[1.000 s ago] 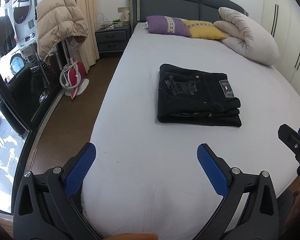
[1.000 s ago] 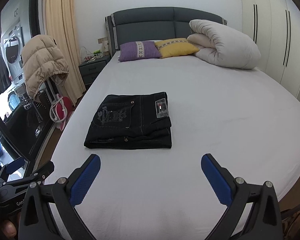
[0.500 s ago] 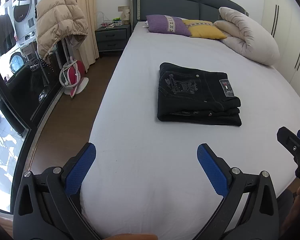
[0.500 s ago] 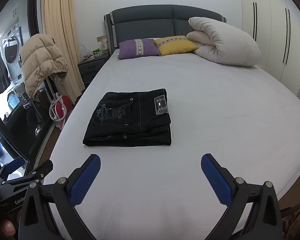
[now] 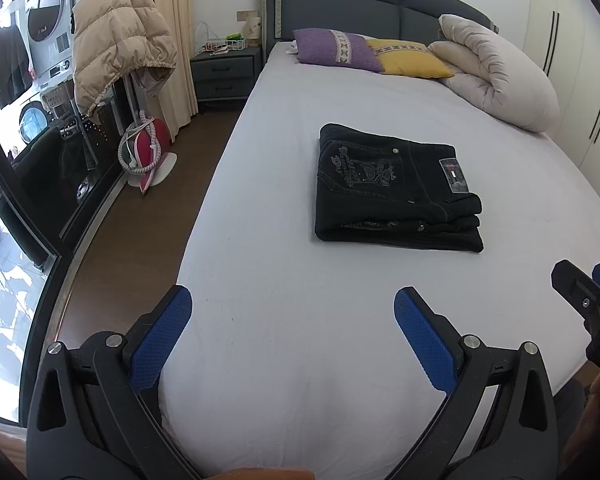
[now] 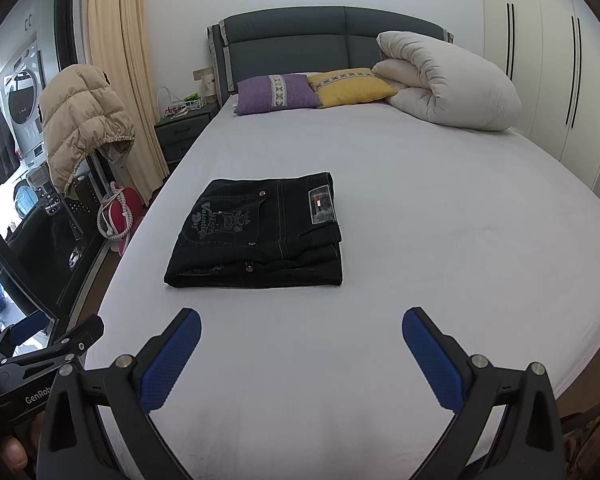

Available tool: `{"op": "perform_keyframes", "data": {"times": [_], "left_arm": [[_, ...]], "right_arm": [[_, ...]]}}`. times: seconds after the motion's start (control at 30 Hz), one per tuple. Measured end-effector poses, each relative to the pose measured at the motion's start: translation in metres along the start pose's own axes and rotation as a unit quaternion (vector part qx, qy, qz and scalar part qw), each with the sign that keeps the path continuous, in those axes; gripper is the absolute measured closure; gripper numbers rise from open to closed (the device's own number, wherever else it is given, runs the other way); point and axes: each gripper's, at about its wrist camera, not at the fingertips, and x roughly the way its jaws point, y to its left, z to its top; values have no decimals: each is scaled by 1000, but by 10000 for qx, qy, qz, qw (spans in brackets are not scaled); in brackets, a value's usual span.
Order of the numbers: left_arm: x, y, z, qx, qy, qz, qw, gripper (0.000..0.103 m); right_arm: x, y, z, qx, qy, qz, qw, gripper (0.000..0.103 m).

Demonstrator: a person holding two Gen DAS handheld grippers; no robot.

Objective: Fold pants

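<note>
Black pants [image 5: 392,190] lie folded into a neat rectangle on the white bed [image 5: 300,320], back pocket and label patch facing up. They also show in the right wrist view [image 6: 260,232]. My left gripper [image 5: 292,320] is open and empty, held over the bed's near end, well short of the pants. My right gripper [image 6: 300,340] is open and empty, also short of the pants. The right gripper's tip shows at the right edge of the left wrist view [image 5: 588,304]; the left gripper's body shows at the lower left of the right wrist view [image 6: 40,364].
A purple pillow [image 5: 336,50], a yellow pillow [image 5: 408,58] and a rolled white duvet [image 5: 500,80] lie at the headboard. A nightstand [image 5: 224,74], a beige puffer jacket on a stand [image 5: 120,40] and brown floor are left of the bed. White wardrobes [image 6: 560,60] stand on the right.
Both grippers have drawn back slightly from the pants and stay open. The pants have not moved.
</note>
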Motion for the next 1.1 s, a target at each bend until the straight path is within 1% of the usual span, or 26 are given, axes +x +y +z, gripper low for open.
{"op": "perform_keyframes", "data": {"times": [1.1], "left_arm": [[0,1,-5,-79,43,1,10000,0]], "right_arm": [[4,-1,-2,-18,69,38,10000,0]]}}
